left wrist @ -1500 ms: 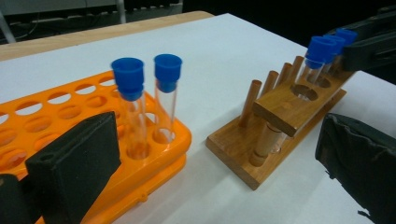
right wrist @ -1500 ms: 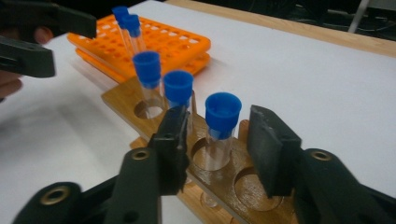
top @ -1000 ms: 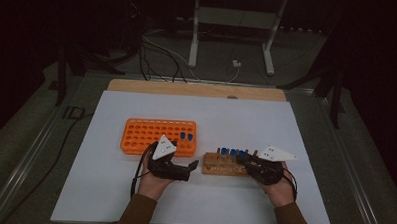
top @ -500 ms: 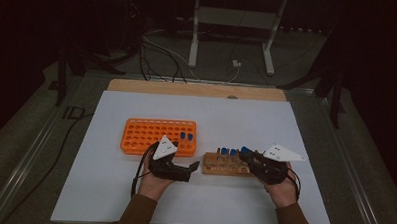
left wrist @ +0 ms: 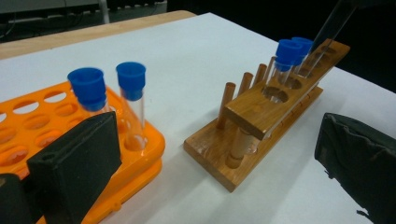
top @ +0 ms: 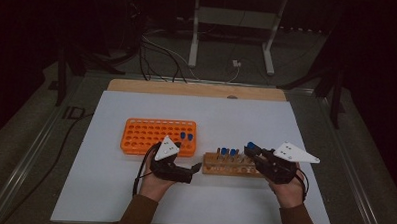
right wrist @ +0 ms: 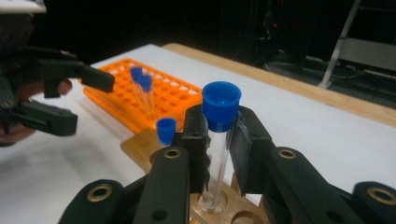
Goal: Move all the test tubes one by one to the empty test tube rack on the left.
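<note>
right gripper (right wrist: 218, 140) pinches a blue-capped tube (right wrist: 218, 135) over the wooden rack (top: 232, 164); left gripper (top: 197, 168) gapes empty.

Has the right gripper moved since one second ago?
Yes. The right gripper shifted rightward along the wooden tube rack, shut on a blue-capped glass tube.

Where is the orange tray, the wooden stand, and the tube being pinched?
orange tray (top: 145, 135), high view, holed top.
wooden stand (left wrist: 261, 112), left gripper view, upper shelf.
pinched tube (right wrist: 221, 107), right gripper view, blue cap.
</note>
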The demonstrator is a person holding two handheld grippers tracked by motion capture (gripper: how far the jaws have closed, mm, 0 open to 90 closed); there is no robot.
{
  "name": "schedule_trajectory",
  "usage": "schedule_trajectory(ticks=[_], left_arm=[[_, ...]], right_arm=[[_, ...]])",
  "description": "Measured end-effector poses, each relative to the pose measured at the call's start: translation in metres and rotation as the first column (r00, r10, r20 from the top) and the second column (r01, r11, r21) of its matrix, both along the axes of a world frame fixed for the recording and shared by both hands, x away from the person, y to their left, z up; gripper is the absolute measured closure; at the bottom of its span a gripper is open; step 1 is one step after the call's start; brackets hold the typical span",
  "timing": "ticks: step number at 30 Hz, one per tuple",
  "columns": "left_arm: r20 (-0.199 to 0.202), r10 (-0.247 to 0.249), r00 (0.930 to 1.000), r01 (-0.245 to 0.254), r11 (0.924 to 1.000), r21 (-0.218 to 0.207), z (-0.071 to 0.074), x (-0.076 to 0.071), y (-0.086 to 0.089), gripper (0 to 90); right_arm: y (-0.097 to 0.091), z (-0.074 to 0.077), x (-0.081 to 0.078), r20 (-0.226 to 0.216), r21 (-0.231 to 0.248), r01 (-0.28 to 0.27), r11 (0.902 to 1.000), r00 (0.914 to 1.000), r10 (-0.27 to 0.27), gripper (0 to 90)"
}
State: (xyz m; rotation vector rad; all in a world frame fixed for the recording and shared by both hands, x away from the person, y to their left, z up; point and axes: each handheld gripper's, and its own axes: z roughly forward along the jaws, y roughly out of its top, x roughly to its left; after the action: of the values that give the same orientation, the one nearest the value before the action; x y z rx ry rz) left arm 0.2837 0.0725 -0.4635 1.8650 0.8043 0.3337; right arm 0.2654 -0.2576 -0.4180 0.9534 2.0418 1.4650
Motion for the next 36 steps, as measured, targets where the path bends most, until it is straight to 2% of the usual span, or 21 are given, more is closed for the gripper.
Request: schedule_trajectory(ticks=[3,7,14,17,29,36], left_arm=[[0.015,-0.006,0.9999,0.006,1.0000,0.007,0.002,-0.002,-0.003,1.2],[0.030,-0.018,0.9994,0.017,0.9997,0.019,0.006,-0.005,-0.007,1.2],[0.053,-0.044,0.9976,0.043,0.9990,0.013,0.013,-0.011,-0.014,1.7],[0.078,-0.053,0.9955,0.053,0.9986,0.006,0.016,-0.014,-0.017,4.8],[0.089,-0.103,0.9907,0.103,0.9946,-0.002,0.019,-0.022,-0.032,7.4],[0.094,-0.133,0.9867,0.131,0.9911,0.027,0.016,-0.029,-0.046,16.2]], right_arm=[[0.000,0.004,-0.002,-0.002,0.027,-0.018,0.9995,0.9998,0.018,77.4],[0.002,0.006,-0.004,-0.013,0.031,-0.040,0.9987,0.9991,0.040,77.4],[0.010,0.006,-0.007,-0.038,0.040,-0.091,0.9951,0.9950,0.092,77.3],[0.016,0.004,-0.008,-0.049,0.032,-0.111,0.9933,0.9925,0.112,77.3],[0.036,-0.002,-0.012,-0.076,0.021,-0.174,0.9846,0.9817,0.175,77.1],[0.045,-0.006,-0.014,-0.097,0.013,-0.193,0.9812,0.9764,0.193,77.1]])
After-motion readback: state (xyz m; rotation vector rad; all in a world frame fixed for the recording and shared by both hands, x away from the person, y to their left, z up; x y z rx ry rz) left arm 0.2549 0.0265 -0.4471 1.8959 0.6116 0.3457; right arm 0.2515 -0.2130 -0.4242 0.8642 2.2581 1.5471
